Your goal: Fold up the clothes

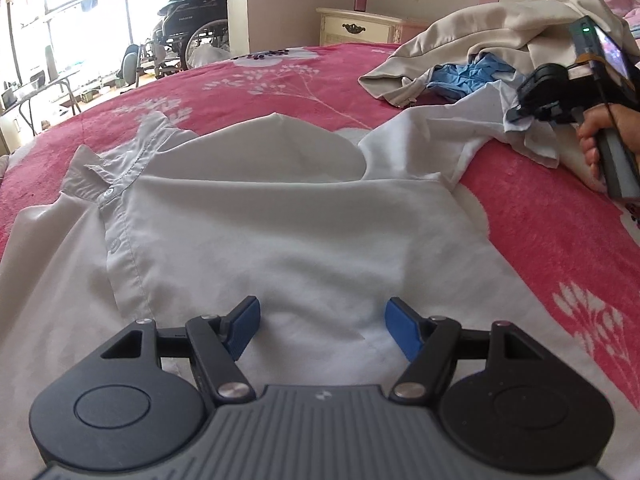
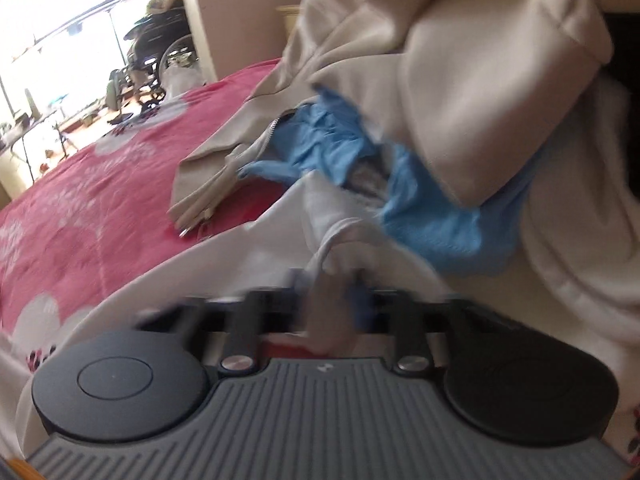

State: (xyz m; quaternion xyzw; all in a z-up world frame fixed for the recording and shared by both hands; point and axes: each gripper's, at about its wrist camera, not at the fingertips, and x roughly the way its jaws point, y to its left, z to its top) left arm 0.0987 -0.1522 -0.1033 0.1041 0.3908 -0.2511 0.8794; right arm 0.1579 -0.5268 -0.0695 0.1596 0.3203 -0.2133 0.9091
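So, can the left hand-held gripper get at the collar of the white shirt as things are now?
Probably yes. The left hand-held gripper is open above the white shirt, and the collar lies uncovered ahead to its left, with nothing between them.

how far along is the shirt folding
Early. Done: the white shirt lies spread on the red blanket. In hand: the right gripper is shut on the sleeve; the left gripper hangs open over the hem. Left: no fold shows, and the beige garment and blue one sit heaped.
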